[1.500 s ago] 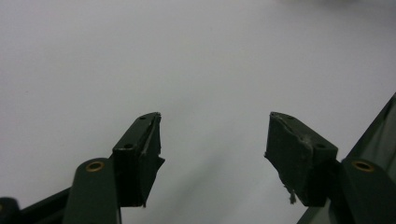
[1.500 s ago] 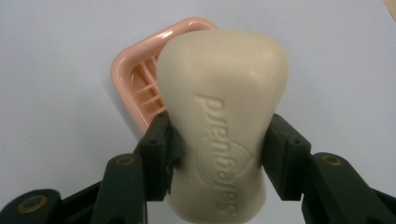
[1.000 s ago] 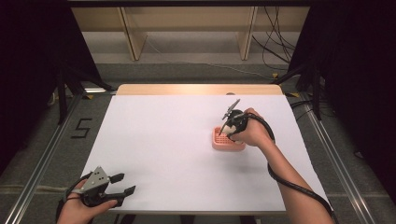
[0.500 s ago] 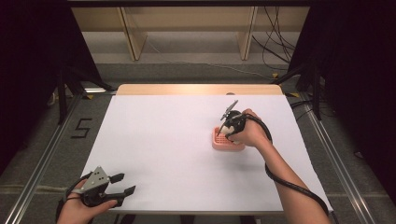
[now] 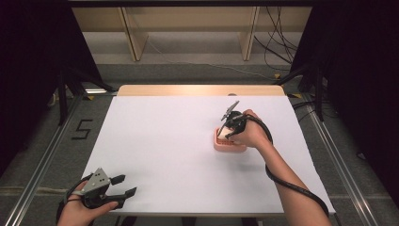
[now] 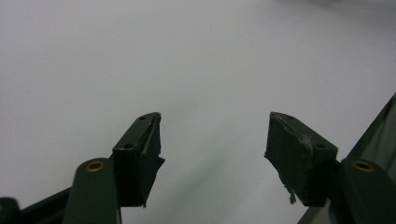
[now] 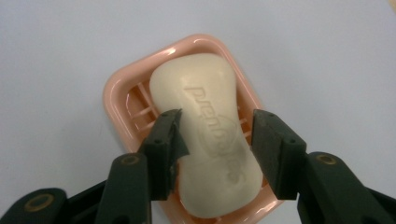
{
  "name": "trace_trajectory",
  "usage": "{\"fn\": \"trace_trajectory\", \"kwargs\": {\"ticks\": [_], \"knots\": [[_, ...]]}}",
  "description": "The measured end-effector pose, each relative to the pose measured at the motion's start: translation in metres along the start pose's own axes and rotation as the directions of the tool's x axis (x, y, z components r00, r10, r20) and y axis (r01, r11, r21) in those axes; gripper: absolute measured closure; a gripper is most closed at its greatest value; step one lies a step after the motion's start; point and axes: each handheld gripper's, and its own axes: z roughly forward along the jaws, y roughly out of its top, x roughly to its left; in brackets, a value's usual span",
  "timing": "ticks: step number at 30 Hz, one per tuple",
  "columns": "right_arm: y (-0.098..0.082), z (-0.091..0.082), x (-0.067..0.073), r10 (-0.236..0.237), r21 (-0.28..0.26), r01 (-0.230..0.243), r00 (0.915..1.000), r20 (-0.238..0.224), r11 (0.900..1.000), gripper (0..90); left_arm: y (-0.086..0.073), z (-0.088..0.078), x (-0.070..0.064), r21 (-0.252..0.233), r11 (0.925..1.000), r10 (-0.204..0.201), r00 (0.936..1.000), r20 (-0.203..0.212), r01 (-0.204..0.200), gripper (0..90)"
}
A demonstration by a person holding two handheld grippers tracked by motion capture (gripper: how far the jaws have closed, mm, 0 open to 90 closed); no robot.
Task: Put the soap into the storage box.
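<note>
Right gripper view shows a cream bar of soap lying in a pink soap dish, which sits on the white bench toward its right edge. The right gripper straddles the bar's narrow waist; its jaws have just been closing and now pinch the bar's sides, as far as I can tell. The soap looks hard but slick, likely to squirt out under a tight squeeze, so the waist seems the safest hold. The light dish may lift with it. Near the bench's front left corner, the left gripper rests with its jaws spread on nothing.
</note>
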Motion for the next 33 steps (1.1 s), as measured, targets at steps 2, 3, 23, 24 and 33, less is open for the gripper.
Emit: {"fn": "trace_trajectory", "kwargs": {"ticks": [2,3,23,24,33], "knots": [[0.0,-0.002,0.0,0.013,-0.004,-0.013,0.9999,-0.003,1.0,53.2,0.0,0.0,-0.002,-0.01,0.9997,-0.022,0.9997,0.005,0.022,35.1],[0.0,-0.003,0.0,0.002,-0.008,-0.002,1.0,0.001,1.0,52.9,0.0,0.0,-0.002,-0.01,0.9997,-0.023,0.9997,0.005,0.023,35.1],[-0.075,-0.037,0.013,0.139,-0.111,-0.134,0.9894,0.041,0.985,55.7,-0.002,0.003,-0.002,0.011,0.9998,-0.018,0.9998,0.001,0.018,35.1],[-0.079,-0.038,0.013,0.153,-0.113,-0.147,0.9874,0.042,0.983,55.8,-0.002,0.004,-0.002,0.008,0.9997,-0.021,0.9998,0.004,0.021,35.1],[-0.121,-0.04,0.018,0.222,-0.15,-0.215,0.9745,0.032,0.965,56.3,-0.002,0.004,-0.001,0.016,0.9998,-0.01,0.9999,-0.003,0.01,35.1]]}}
